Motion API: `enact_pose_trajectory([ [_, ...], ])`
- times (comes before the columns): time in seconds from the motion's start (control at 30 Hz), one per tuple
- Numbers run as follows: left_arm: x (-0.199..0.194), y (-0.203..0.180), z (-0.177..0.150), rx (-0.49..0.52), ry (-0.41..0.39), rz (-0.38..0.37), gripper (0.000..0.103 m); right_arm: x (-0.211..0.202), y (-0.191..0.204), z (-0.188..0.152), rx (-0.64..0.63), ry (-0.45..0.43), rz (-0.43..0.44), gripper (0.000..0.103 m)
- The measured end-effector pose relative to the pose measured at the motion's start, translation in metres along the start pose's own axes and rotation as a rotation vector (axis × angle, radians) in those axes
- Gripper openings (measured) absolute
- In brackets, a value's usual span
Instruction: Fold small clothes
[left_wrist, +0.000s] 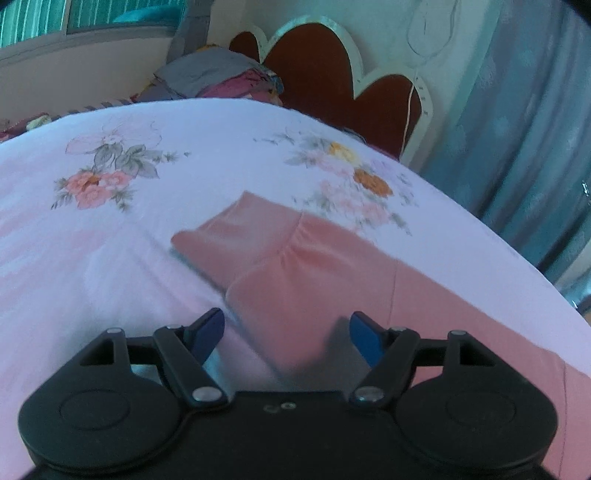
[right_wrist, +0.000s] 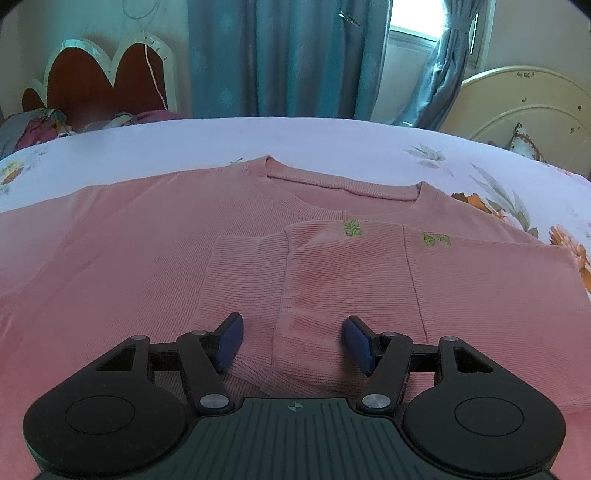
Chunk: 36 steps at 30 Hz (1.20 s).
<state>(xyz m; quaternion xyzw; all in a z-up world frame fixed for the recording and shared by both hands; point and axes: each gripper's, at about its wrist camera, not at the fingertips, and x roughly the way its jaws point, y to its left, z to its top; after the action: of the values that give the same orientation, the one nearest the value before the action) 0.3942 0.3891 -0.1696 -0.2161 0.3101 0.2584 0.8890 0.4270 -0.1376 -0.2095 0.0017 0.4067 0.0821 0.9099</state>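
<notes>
You are working a pink ribbed sweater (right_wrist: 147, 236) lying flat on the floral bedsheet (left_wrist: 110, 229), right sleeve (right_wrist: 332, 280) already folded across the chest. Your right gripper (right_wrist: 293, 341) and left gripper (left_wrist: 286, 338) are both hanging wide open, holding nothing. Pinch the unfolded left sleeve's cuff (left_wrist: 221, 243) squarely; avoid catching the sheet.

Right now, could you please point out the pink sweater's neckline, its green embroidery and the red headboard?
neckline (right_wrist: 343, 186): right wrist view, back collar ribbing.
green embroidery (right_wrist: 352, 229): right wrist view, left motif.
red headboard (left_wrist: 317, 70): left wrist view, middle red panel.
</notes>
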Motion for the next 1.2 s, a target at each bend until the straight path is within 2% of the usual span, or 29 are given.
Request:
enact_pose_trajectory([
  [0.13, 0.004, -0.001, -0.001, -0.002, -0.055, 0.034, 0.049, -0.008, 0.003, 0.004, -0.002, -0.020, -0.014, 0.060],
  [0.23, 0.005, 0.005, 0.002, -0.036, -0.069, 0.025, 0.014, -0.002, 0.003, -0.002, -0.001, -0.011, -0.012, 0.060],
  [0.27, 0.006, 0.007, 0.003, -0.042, -0.065, 0.008, 0.010, -0.002, 0.002, -0.001, 0.002, -0.006, -0.007, 0.060],
  [0.37, 0.000, 0.002, 0.006, -0.025, -0.078, -0.025, 0.009, -0.003, -0.003, 0.004, 0.021, 0.011, 0.011, 0.060],
  [0.47, -0.017, -0.014, 0.008, 0.014, -0.112, -0.089, 0.008, -0.008, -0.007, 0.004, 0.045, -0.013, -0.003, 0.060],
  [0.6, -0.049, -0.060, 0.007, 0.100, -0.146, -0.236, 0.008, -0.007, -0.007, 0.005, 0.021, 0.006, 0.014, 0.060],
  [0.77, -0.089, -0.140, -0.015, 0.218, -0.149, -0.453, 0.008, -0.025, -0.021, 0.009, 0.075, -0.041, 0.042, 0.060],
  [0.87, -0.108, -0.197, -0.042, 0.276, -0.109, -0.598, 0.008, -0.035, -0.035, 0.005, 0.101, -0.049, 0.048, 0.060],
  [1.0, -0.129, -0.265, -0.088, 0.380, -0.067, -0.739, 0.008, -0.052, -0.062, -0.001, 0.136, -0.063, 0.041, 0.060],
  [1.1, -0.136, -0.310, -0.130, 0.465, -0.014, -0.801, 0.008, -0.062, -0.085, -0.007, 0.160, -0.067, 0.030, 0.060],
  [1.2, -0.135, -0.342, -0.174, 0.566, 0.055, -0.813, 0.009, -0.068, -0.104, -0.014, 0.180, -0.063, 0.026, 0.060],
])
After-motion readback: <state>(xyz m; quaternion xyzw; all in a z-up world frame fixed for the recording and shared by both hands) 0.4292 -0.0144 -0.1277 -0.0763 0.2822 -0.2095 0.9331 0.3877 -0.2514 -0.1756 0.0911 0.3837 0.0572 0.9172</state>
